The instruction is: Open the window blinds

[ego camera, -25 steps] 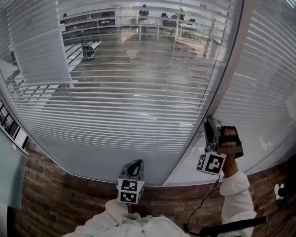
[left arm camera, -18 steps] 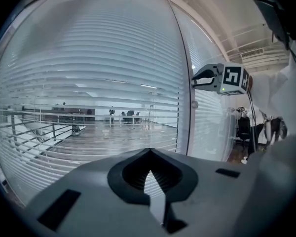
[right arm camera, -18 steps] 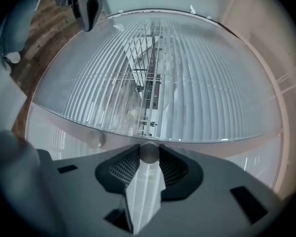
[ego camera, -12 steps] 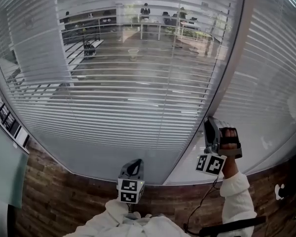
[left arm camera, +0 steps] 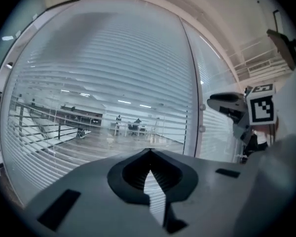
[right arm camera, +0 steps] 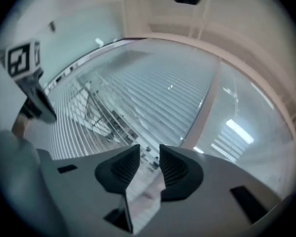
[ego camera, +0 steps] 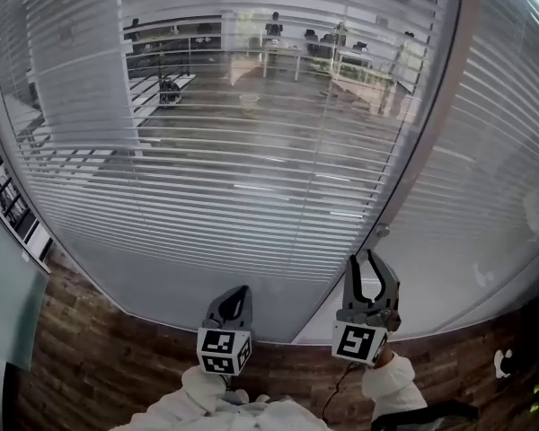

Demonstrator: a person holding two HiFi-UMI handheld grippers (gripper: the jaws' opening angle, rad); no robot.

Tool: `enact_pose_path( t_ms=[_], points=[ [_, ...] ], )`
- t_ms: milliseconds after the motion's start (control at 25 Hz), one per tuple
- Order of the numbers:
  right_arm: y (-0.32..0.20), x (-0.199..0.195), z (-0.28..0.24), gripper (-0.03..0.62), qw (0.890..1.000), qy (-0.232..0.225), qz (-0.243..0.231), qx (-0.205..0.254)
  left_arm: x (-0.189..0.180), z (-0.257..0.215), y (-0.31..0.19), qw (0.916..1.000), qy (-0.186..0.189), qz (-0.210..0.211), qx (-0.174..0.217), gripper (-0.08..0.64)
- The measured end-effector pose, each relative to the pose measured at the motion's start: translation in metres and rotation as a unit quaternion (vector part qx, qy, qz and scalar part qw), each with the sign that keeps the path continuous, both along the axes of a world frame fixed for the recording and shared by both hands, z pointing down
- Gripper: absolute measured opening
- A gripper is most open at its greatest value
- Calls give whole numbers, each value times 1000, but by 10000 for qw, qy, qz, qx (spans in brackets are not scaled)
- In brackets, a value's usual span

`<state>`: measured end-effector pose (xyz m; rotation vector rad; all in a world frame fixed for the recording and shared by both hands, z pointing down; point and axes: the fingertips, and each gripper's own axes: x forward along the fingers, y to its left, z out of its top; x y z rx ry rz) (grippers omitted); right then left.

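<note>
White slats of the window blinds (ego camera: 251,151) across the glazed wall in the head view, tilted partly apart, with an office showing through. Below them, the left gripper (ego camera: 238,293) low at centre and the right gripper (ego camera: 363,263) near the pale frame post (ego camera: 427,142), just under a small knob (ego camera: 380,232).

In the left gripper view: jaws clenched tip to tip on nothing, blinds ahead.

In the right gripper view: jaws spread, gap empty, blinds ahead.
</note>
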<state>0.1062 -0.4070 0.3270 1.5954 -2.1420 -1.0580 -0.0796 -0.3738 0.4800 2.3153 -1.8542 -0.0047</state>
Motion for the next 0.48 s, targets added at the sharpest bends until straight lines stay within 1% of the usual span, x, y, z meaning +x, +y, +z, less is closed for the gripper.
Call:
enact_pose_path(
  t_ms=[40,80,120,160,200,240,280,320,360,480],
  points=[
    [3,-14,6,130,9979,-500,-309,-264,0,-10,1,9999,70,10,119,2],
    [6,-28,20,129,9903,-1072,-588,-660,1,-16,2,9997,117,46,202,2],
    [8,-41,46,112,9747,-1682,-783,-1245,4,-19,4,9996,136,109,228,2],
    [11,-55,81,47,9490,-2266,-887,-2005,7,-18,7,9996,127,188,189,2],
    [16,-70,120,25,9143,-2751,-923,-2826,11,-12,10,9996,98,258,95,2],
    [23,-84,158,14,8781,-3072,-915,-3553,14,-4,14,9995,66,304,-32,2],
    [31,-95,187,14,8513,-3208,-881,-4057,15,5,18,9993,49,327,-169,2],
    [37,-102,205,14,8404,-3194,-846,-4296,15,13,22,9990,55,334,-291,2],
    [40,-106,212,14,8422,-3111,-832,-4324,14,18,24,9987,77,331,-377,1],
    [37,-107,196,12,8609,-3012,-933,-3993,8,18,26,9988,129,281,-380,2]
  ],
)
